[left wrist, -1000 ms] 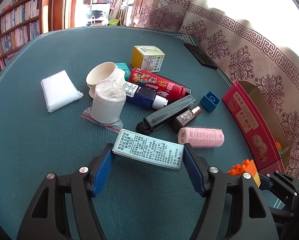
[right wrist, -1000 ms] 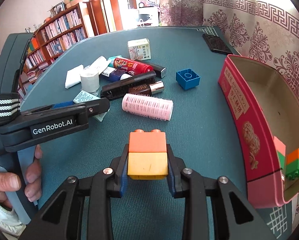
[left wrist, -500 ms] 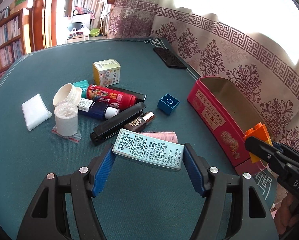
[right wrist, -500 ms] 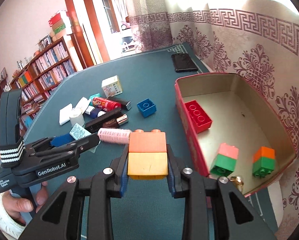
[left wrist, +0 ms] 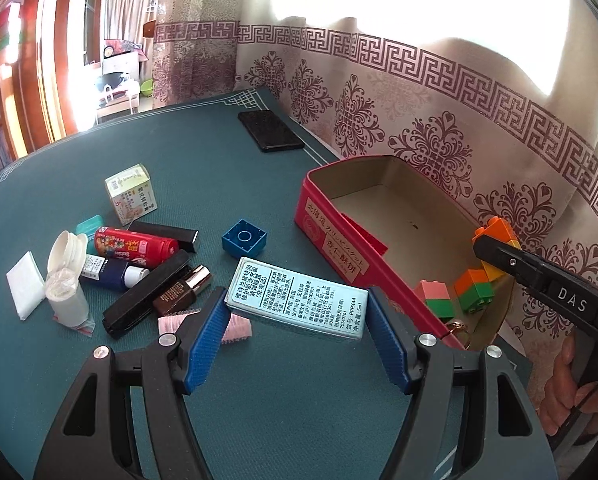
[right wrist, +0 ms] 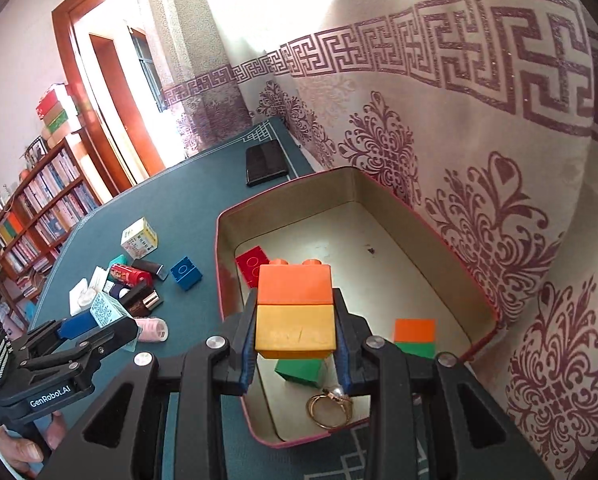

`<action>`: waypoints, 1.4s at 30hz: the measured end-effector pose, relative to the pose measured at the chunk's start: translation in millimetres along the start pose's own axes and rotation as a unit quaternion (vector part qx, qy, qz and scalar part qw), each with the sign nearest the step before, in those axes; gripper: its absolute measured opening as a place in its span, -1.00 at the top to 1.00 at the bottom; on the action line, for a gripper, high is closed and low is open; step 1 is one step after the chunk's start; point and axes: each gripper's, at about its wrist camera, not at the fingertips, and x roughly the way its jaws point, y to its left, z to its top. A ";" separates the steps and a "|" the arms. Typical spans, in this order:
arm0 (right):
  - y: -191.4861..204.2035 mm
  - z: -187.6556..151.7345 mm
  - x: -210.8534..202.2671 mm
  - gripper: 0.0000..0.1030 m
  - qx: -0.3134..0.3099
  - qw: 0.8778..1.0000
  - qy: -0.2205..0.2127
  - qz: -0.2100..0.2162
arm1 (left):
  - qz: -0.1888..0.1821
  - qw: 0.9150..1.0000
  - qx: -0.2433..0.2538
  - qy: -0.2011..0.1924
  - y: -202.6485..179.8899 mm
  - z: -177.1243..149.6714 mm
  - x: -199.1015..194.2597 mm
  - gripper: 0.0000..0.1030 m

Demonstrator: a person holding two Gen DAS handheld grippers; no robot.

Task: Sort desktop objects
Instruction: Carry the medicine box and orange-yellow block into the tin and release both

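1. Left wrist view: left gripper [left wrist: 297, 312] sits at lower centre, its blue pads clamped on the short ends of a pale blue box [left wrist: 299, 300], which spans the wide gap crosswise, label up, above the green table [left wrist: 203, 160].
2. Behind it, at centre left, lies the clutter: blue brick [left wrist: 244, 237], red tube [left wrist: 135, 243], stapler [left wrist: 147, 294], brown bottle [left wrist: 183, 290], pink roller [left wrist: 235, 327] partly hidden by the left pad, white roll [left wrist: 65, 300].
3. Red tin [left wrist: 331, 236] stands open at centre right; the right gripper [left wrist: 495, 240] enters from the right edge, over the tin.
4. Right wrist view: right gripper [right wrist: 295, 332] at lower centre, fingers narrowly set and pressed on the yellow half of an orange-yellow brick [right wrist: 295, 308], orange half up.
5. Brick hangs over the tin [right wrist: 227, 280]; inside lie a red brick [right wrist: 253, 266], an orange-green brick [right wrist: 414, 336], a green one [right wrist: 301, 372] and a ring [right wrist: 331, 408].
6. Left gripper [right wrist: 99, 320] with the box [right wrist: 105, 308] shows at lower left.
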 end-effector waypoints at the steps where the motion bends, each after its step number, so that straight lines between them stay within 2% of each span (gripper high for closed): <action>1: -4.0 0.7 0.0 0.33 0.003 1.000 -0.001 -0.002 | -0.002 1.000 0.006 -0.001 -5.4 2.1 1.1 -0.38; 14: -38.9 10.6 -2.0 0.33 0.033 0.999 -0.015 -0.039 | -0.034 0.997 0.063 -0.010 -62.8 27.5 23.7 -0.39; 21: -42.4 12.6 -4.0 0.31 0.035 0.998 -0.023 -0.051 | -0.065 0.996 0.066 0.007 -75.9 38.1 46.4 -0.41; 22: -43.2 12.7 -3.4 0.27 0.037 0.998 -0.024 -0.054 | -0.068 0.996 0.062 0.015 -75.6 38.1 50.9 -0.41; 24: -45.2 12.4 -2.7 0.05 0.041 0.997 -0.027 -0.058 | -0.071 0.996 0.049 0.031 -72.6 36.6 58.1 -0.41; 26: -47.2 11.8 -3.3 -0.04 0.046 0.997 -0.032 -0.062 | -0.073 0.996 0.041 0.037 -68.7 34.2 60.1 -0.41; 29: -47.6 12.0 -3.2 -0.11 0.048 0.996 -0.034 -0.062 | -0.074 0.996 0.039 0.026 -64.9 33.7 55.6 -0.42; 33: -46.4 11.7 -1.1 -0.34 0.050 0.996 -0.034 -0.063 | -0.090 0.995 0.048 -0.002 -67.9 36.2 43.7 -0.42; 42: -47.2 12.2 -4.9 -0.54 0.058 0.996 -0.039 -0.059 | -0.068 0.997 0.046 0.003 -62.8 32.4 39.8 -0.42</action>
